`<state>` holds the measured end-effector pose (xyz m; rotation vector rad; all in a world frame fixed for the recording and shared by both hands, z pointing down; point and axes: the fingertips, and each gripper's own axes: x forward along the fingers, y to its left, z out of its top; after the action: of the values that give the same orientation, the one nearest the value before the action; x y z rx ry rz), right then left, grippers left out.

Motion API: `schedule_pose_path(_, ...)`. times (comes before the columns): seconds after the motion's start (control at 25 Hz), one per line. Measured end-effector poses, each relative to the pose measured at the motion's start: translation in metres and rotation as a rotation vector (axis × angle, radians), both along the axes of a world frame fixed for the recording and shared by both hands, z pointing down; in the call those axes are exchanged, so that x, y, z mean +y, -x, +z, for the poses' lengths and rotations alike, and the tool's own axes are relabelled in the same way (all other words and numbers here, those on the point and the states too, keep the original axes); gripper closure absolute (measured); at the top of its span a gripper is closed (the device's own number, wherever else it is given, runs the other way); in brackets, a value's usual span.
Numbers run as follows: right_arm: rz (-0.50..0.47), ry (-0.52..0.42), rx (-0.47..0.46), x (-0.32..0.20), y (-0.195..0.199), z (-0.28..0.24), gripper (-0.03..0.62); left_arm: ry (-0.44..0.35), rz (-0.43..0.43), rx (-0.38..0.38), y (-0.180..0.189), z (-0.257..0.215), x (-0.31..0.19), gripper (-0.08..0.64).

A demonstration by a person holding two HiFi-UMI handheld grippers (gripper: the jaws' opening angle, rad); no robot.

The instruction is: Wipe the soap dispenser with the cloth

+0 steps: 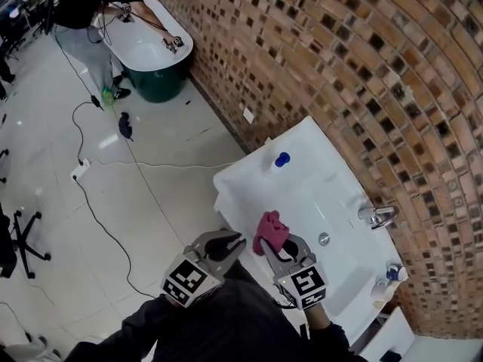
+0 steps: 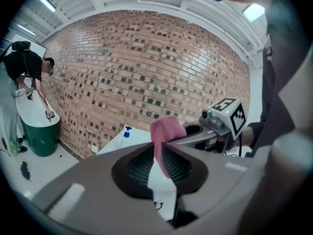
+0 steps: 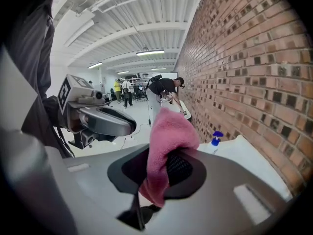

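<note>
The soap dispenser [image 1: 281, 159], a small clear bottle with a blue pump, stands on the far left corner of the white sink [image 1: 249, 176]. My right gripper [image 1: 275, 241] is shut on a pink cloth [image 1: 270, 231] over the sink's near edge, well short of the dispenser. The right gripper view shows the cloth [image 3: 168, 141] bunched between the jaws and the dispenser [image 3: 215, 138] beyond. My left gripper [image 1: 235, 241] hangs beside it on the left, shut with nothing in it. Its own view shows the cloth [image 2: 165, 131] just past its closed jaws and the dispenser [image 2: 127, 131] farther off.
A chrome faucet [image 1: 377, 216] and drain [image 1: 324, 238] are on the sink by the brick wall [image 1: 355, 66]. Small bottles [image 1: 389, 276] stand at its right end. A person bends over a white bathtub [image 1: 151, 44] far left. Cables [image 1: 98, 202] lie on the tiled floor.
</note>
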<state>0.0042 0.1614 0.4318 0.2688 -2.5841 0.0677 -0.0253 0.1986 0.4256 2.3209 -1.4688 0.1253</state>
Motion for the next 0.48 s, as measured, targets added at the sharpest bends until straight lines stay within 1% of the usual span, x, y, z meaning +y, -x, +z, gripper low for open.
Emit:
schedule_pose_path(0.16,0.04,-0.028,0.027,-0.057,0.019,0.009,0.522,0.01,0.04,-0.005,0.02,0.01,-0.051,0.525)
schedule_pose_path(0.2,0.052,-0.034,0.036,-0.073,0.022,0.012,0.522,0.016,0.049,-0.007,0.024,0.012,-0.064,0.52)
schedule_pose_path(0.24,0.064,-0.043,0.047,-0.09,0.025,0.014,0.523,0.021,0.059,-0.008,0.029,0.012,-0.077,0.495)
schedule_pose_path(0.28,0.073,-0.054,0.061,-0.106,0.028,0.015,0.523,0.021,0.072,-0.01,0.033,0.012,-0.089,0.492)
schedule_pose_path(0.36,0.087,-0.094,0.101,-0.137,0.032,0.018,0.522,0.014,0.101,-0.023,0.042,0.01,-0.112,0.492)
schedule_pose_path(0.48,0.095,-0.172,0.195,-0.189,0.035,0.031,0.523,0.006,0.121,-0.042,0.055,0.013,-0.149,0.492)
